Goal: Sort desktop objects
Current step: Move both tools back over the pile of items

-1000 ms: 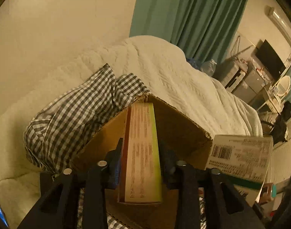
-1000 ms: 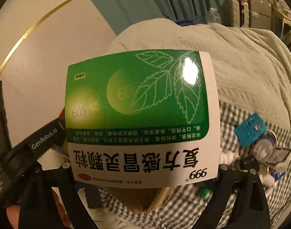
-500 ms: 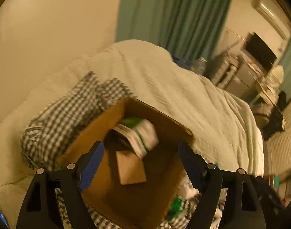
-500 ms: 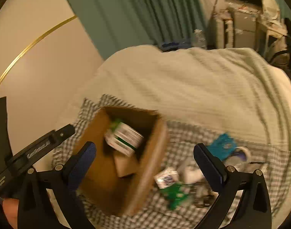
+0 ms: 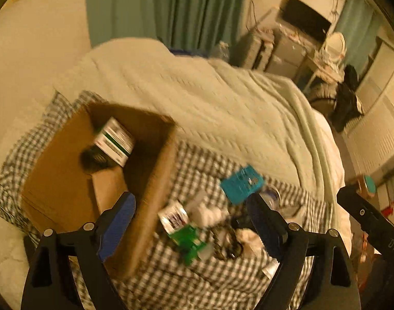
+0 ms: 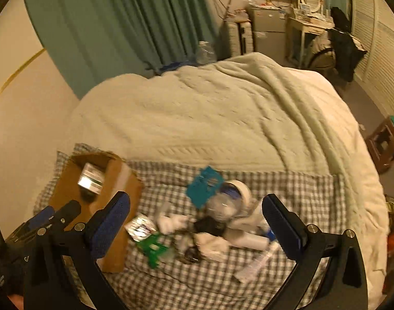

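An open cardboard box (image 5: pixel 150 180) (image 6: pixel 119 180) stands on a checked cloth (image 5: pixel 191 165) (image 6: pixel 300 188) at the left. Two medicine boxes lie inside it; the green-and-white one (image 5: pixel 114 140) (image 6: pixel 91 178) is on top. A pile of small objects lies right of the box: a teal basket (image 5: pixel 242 184) (image 6: pixel 203 186), a green packet (image 5: pixel 189 240) (image 6: pixel 153 248), a small printed pack (image 5: pixel 173 218) (image 6: pixel 140 228), white bottles (image 6: pixel 238 196) and a tube (image 6: pixel 259 263). My left gripper (image 5: pixel 191 227) and right gripper (image 6: pixel 194 222) are both open and empty, above the pile.
The cloth lies on a bed with a pale quilt (image 6: pixel 222 118). Green curtains (image 6: pixel 119 25), shelves and a desk (image 6: pixel 308 25) stand behind the bed. A small stool (image 6: pixel 388 137) is at the right. The right gripper's body (image 5: pixel 372 222) shows in the left wrist view.
Both grippers opened and dropped their medicine boxes into the cardboard box, then pulled back and swung right, over the pile of small objects.
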Available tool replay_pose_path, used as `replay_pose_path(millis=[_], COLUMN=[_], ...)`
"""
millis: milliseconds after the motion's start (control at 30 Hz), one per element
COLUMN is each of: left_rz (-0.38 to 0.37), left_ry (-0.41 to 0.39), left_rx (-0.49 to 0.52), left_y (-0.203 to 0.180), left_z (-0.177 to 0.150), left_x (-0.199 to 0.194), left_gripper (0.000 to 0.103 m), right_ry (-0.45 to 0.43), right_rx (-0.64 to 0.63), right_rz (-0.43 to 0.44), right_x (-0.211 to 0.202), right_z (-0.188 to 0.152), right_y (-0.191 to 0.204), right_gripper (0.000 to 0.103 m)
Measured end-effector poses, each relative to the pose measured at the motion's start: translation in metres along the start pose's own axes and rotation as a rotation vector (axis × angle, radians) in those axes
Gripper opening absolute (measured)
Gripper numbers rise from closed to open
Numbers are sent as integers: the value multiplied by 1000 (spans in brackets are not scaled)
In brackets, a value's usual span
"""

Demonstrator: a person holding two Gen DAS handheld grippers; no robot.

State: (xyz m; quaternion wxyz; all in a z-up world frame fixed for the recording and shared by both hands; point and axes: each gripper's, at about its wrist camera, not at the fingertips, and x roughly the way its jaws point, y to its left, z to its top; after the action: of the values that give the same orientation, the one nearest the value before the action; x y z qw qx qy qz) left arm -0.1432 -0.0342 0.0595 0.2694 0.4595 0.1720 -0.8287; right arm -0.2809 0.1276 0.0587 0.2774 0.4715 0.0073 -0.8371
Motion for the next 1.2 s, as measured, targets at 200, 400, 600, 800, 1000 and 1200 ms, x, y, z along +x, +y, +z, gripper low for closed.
replay_pose_path(millis=[200, 400, 600, 800, 1000, 1200], left_rz=[31, 30, 50, 76, 79, 66], left_ry=[68, 191, 263, 306, 363, 407], left_rx=[62, 34, 8, -73, -119, -184], left_y=[-17, -15, -11, 6, 13, 22], left_z=[-34, -65, -85, -86, -92, -91], left_x=[31, 68, 95, 118, 142, 160], left_gripper=[91, 91, 91, 91, 91, 91], right_ry=[56, 180, 284, 401, 468, 540], right_rx=[1, -8, -86, -44, 14, 71], right_rz=[-36, -63, -69, -14, 44, 54], right_x=[16, 57, 92, 128, 155, 182], right_z=[-15, -35, -56, -75, -80, -86], right_y=[-34, -51, -46, -46, -47, -43], right_gripper=[102, 102, 102, 102, 93, 80])
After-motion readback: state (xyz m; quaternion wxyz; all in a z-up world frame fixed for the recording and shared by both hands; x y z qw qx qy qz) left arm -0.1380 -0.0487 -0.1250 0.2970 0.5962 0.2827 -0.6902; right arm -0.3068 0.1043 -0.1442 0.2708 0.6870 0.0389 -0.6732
